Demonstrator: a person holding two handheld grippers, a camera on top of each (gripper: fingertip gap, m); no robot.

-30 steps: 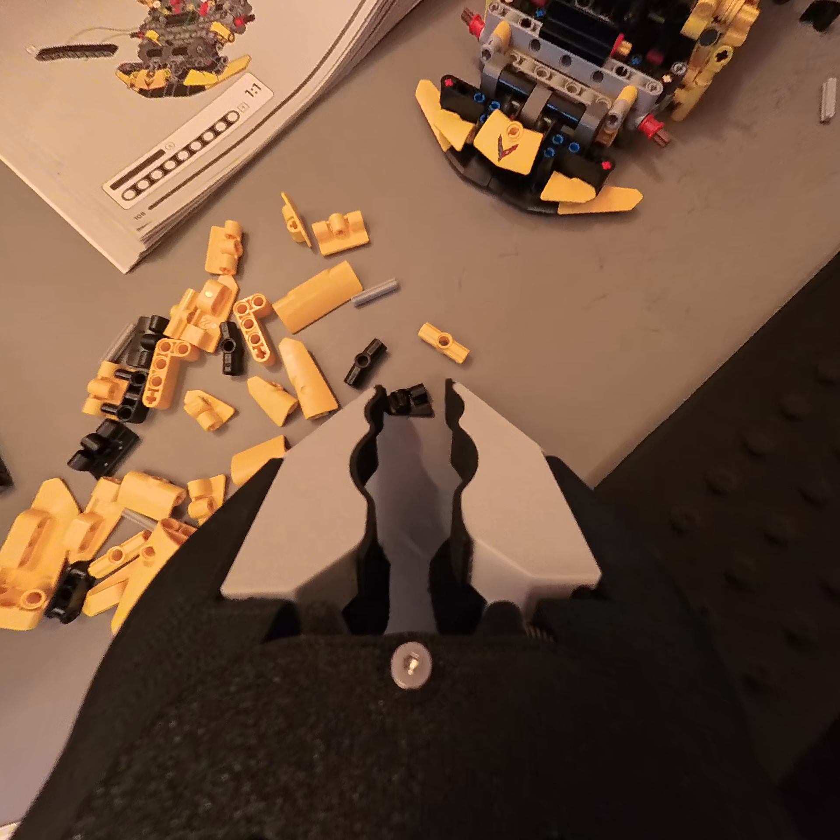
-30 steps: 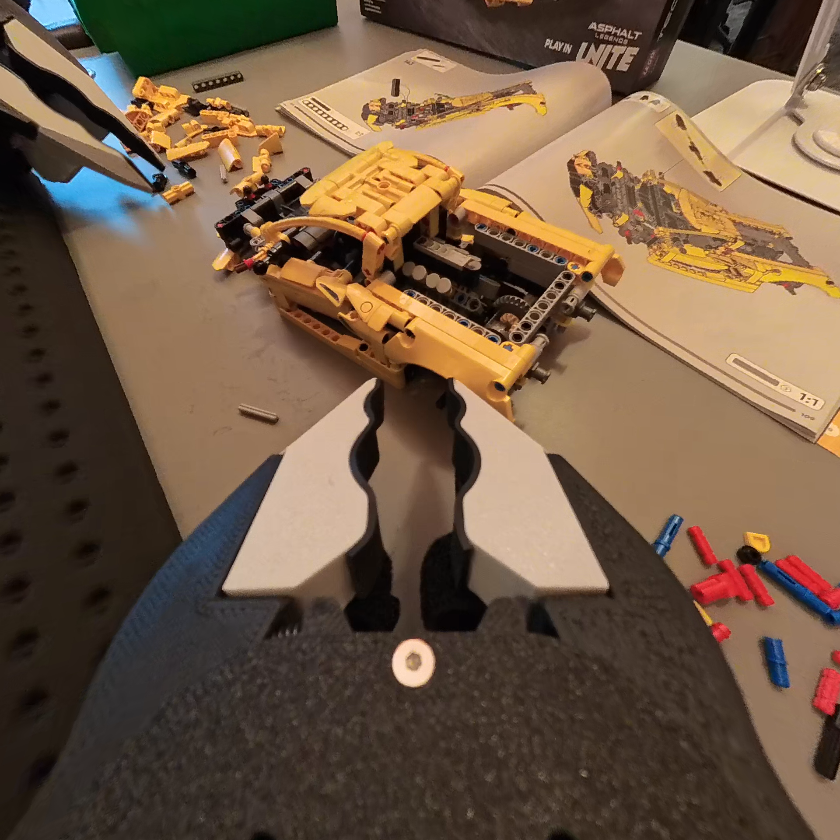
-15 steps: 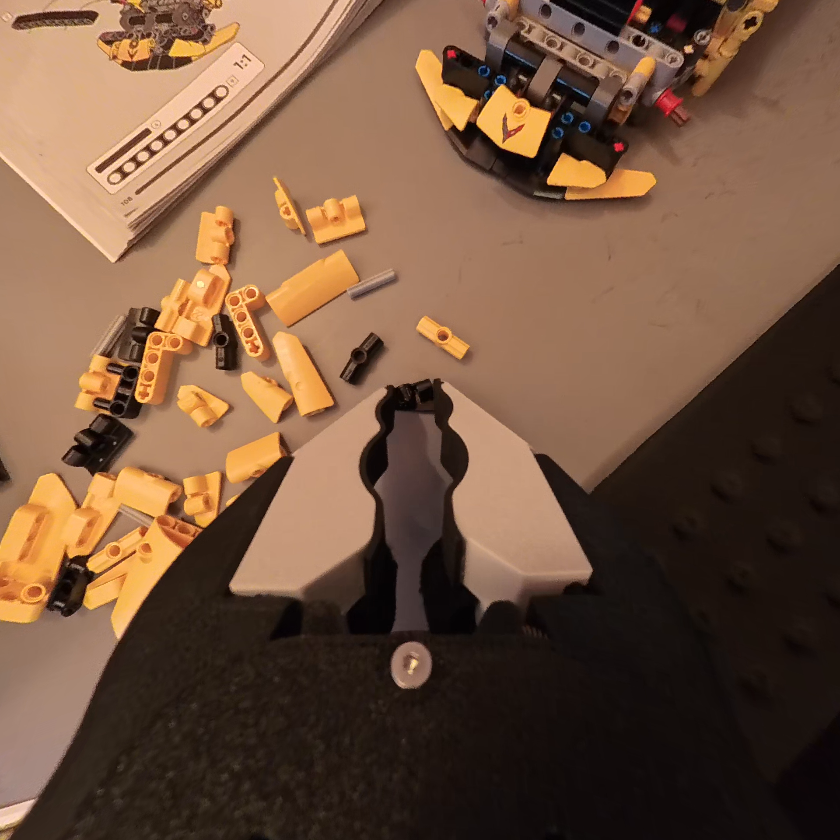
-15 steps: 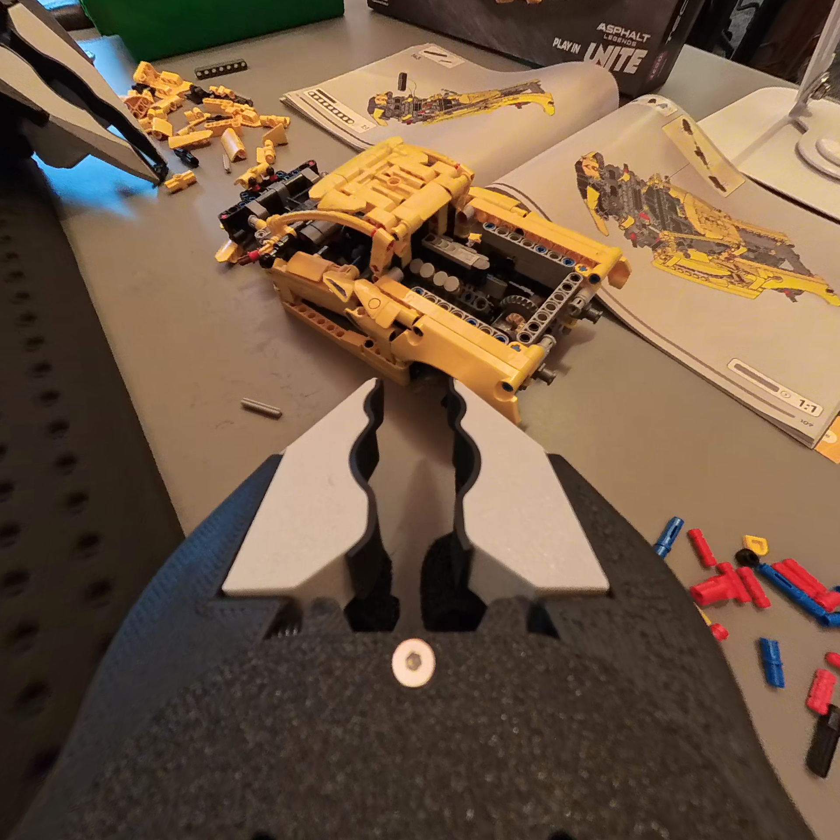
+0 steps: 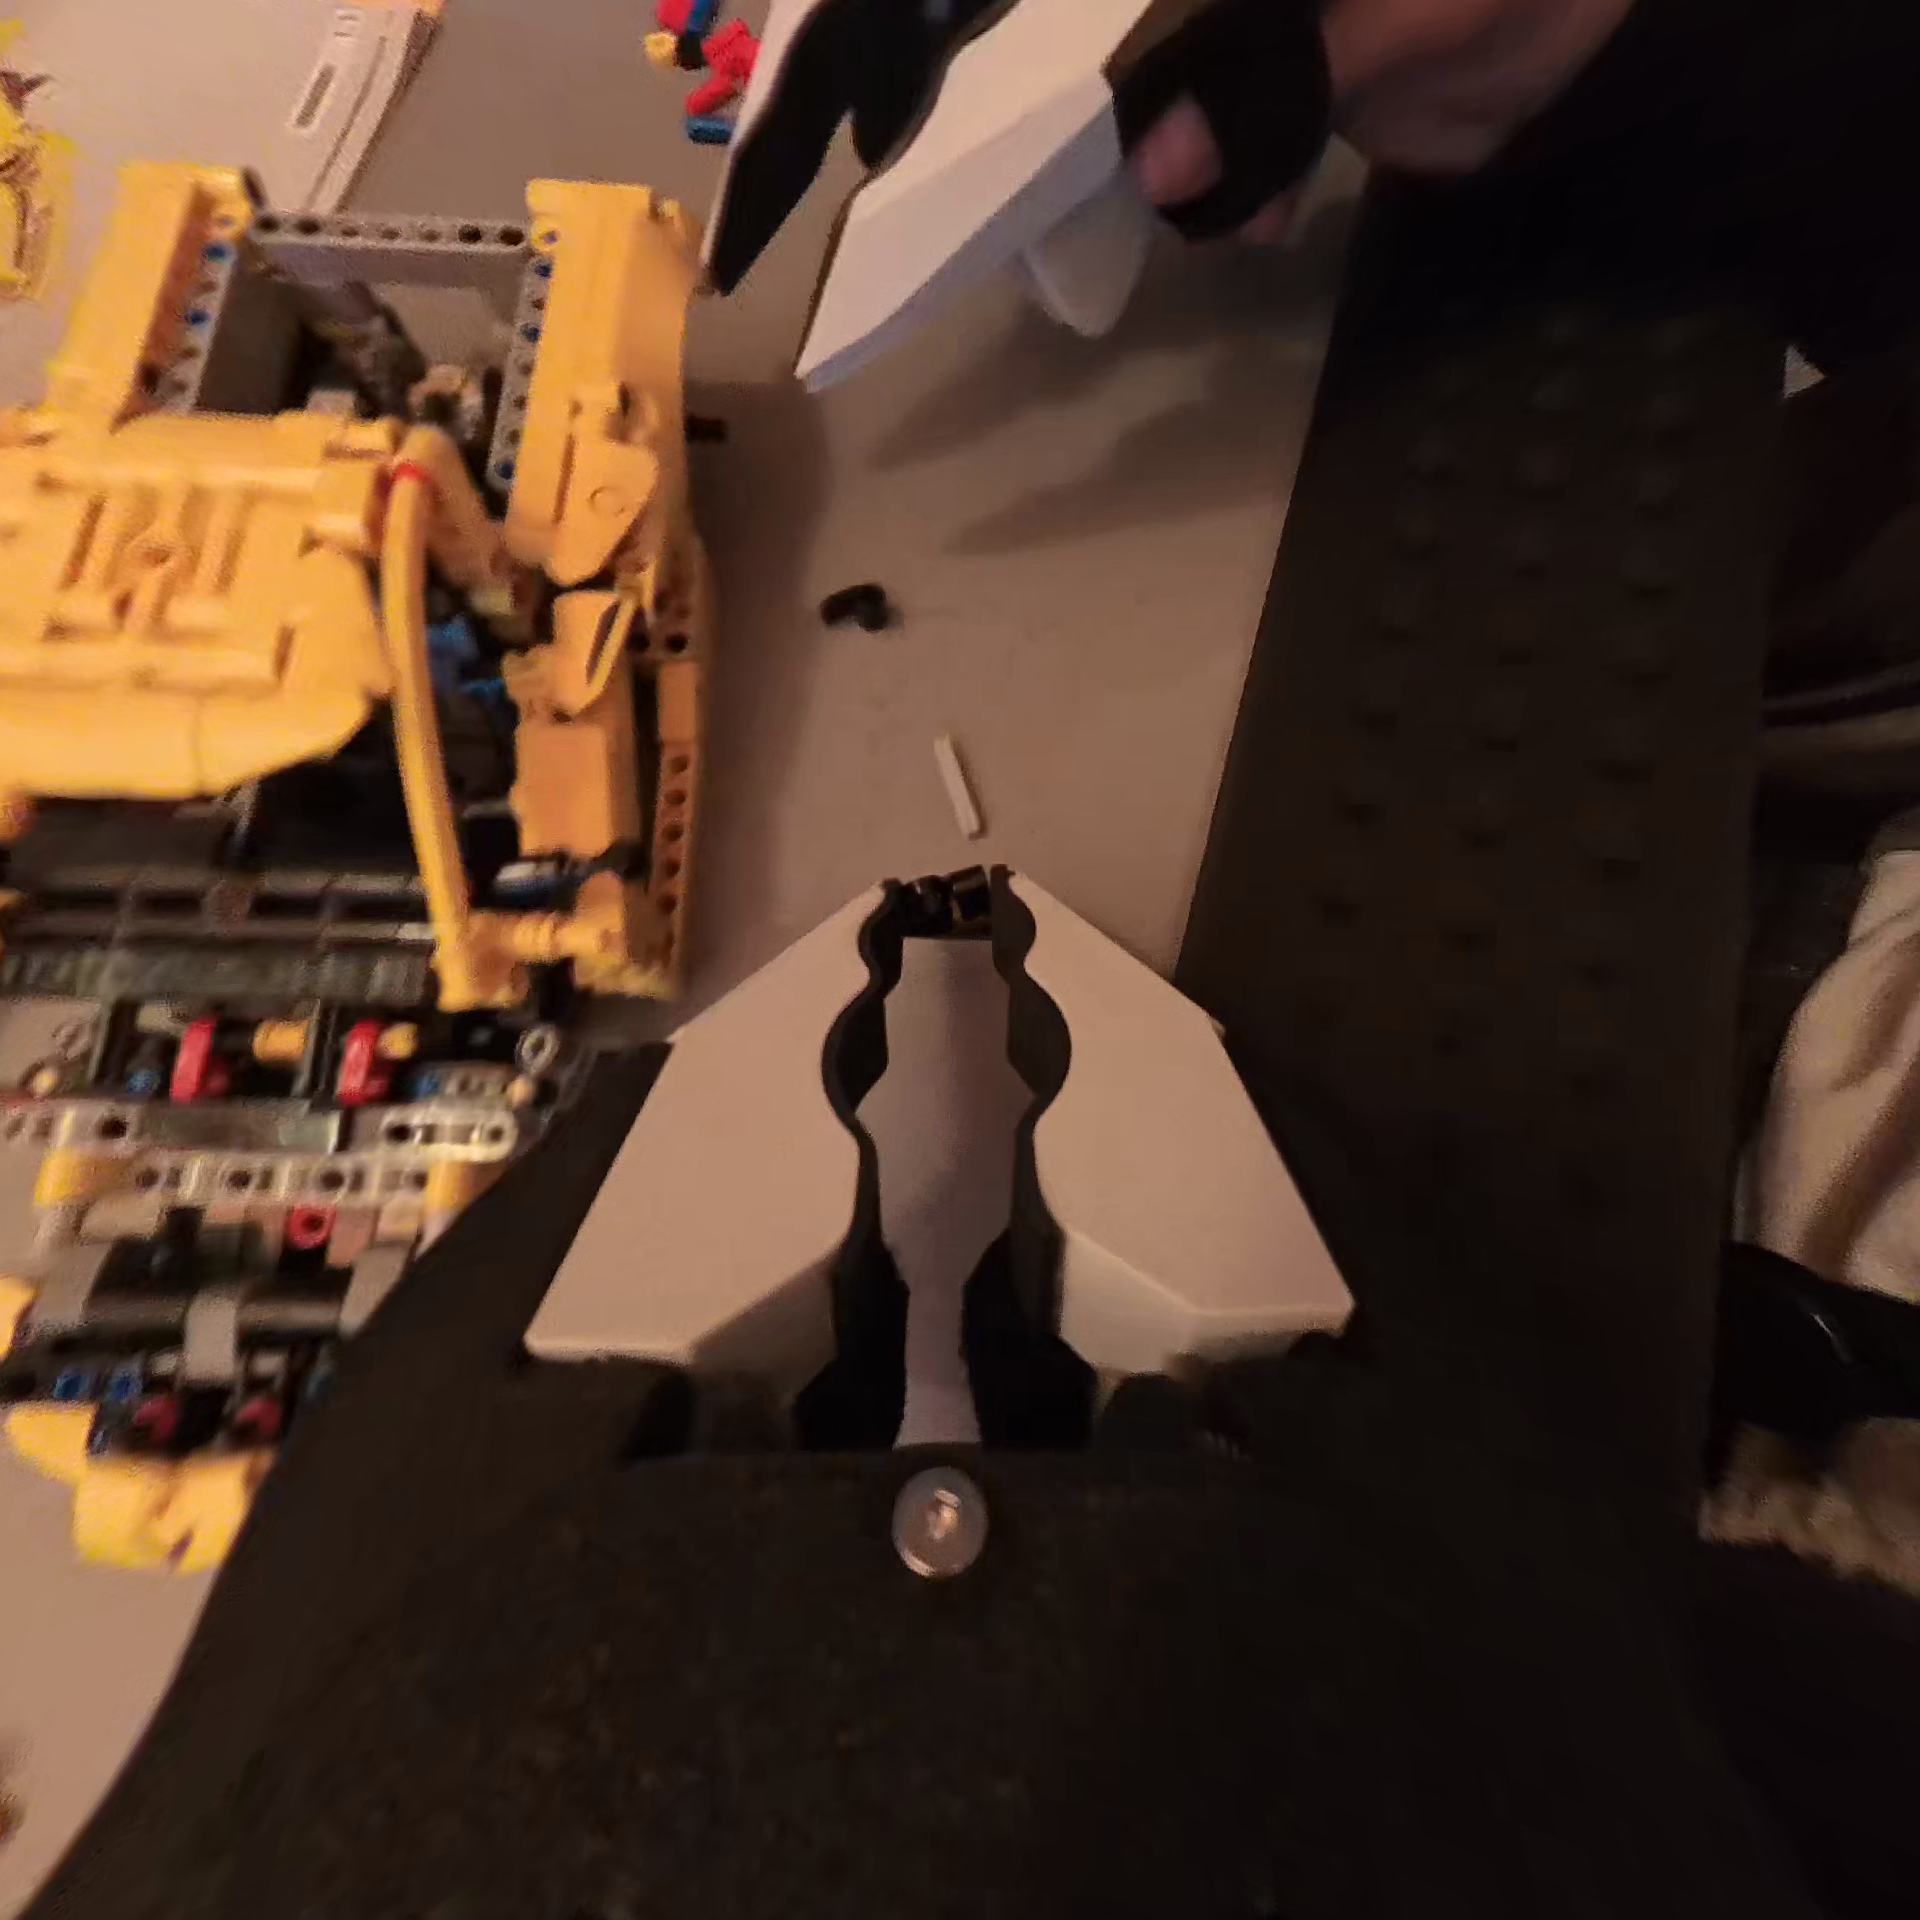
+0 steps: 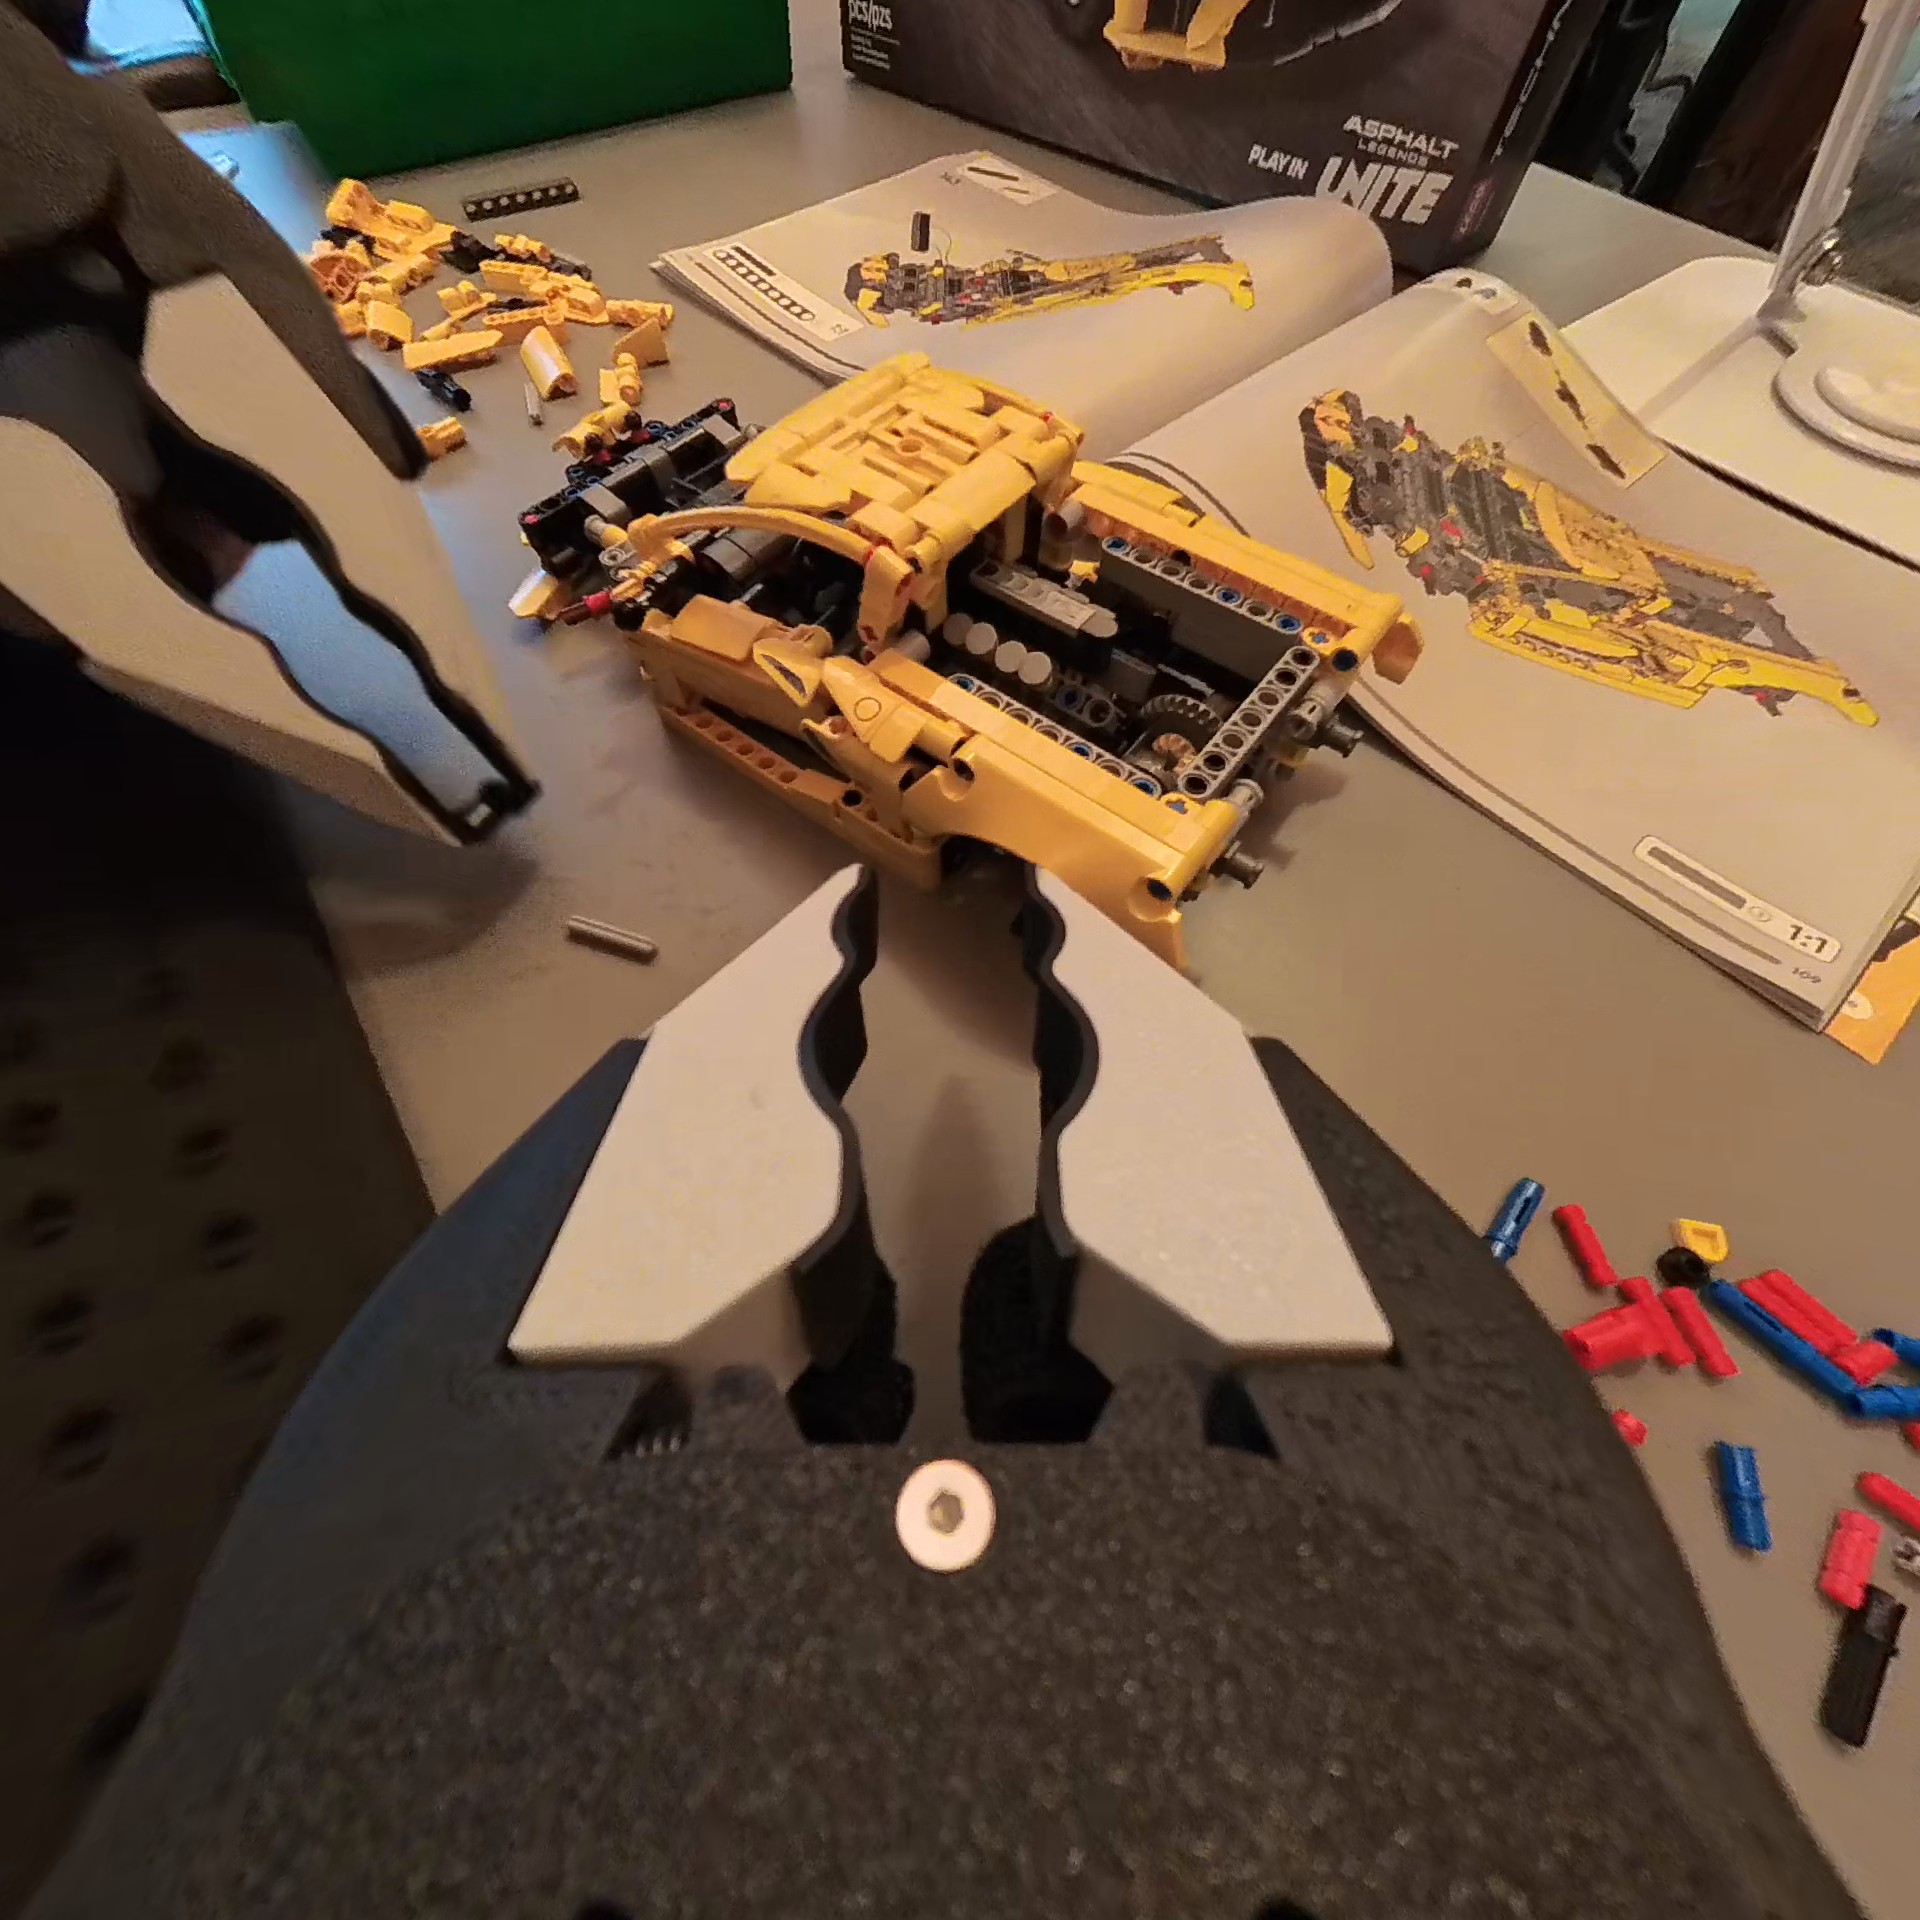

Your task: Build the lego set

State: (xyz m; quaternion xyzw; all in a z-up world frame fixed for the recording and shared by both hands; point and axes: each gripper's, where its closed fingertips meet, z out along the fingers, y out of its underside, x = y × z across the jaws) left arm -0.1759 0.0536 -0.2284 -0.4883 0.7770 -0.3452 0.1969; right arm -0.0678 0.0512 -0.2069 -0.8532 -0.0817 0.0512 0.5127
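Left gripper [image 5: 943, 891] pinches a black connector [image 5: 948, 900] at its tips, ready for fitting, with the yellow car [image 6: 966, 634] at 10 o'clock; right gripper [image 6: 945, 883] waits open beside the car

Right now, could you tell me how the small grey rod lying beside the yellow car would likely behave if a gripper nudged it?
The grey rod looks round and slim, so it would probably roll across the smooth table. Lying loose and apart from the yellow car, it seems light and easily knocked away.
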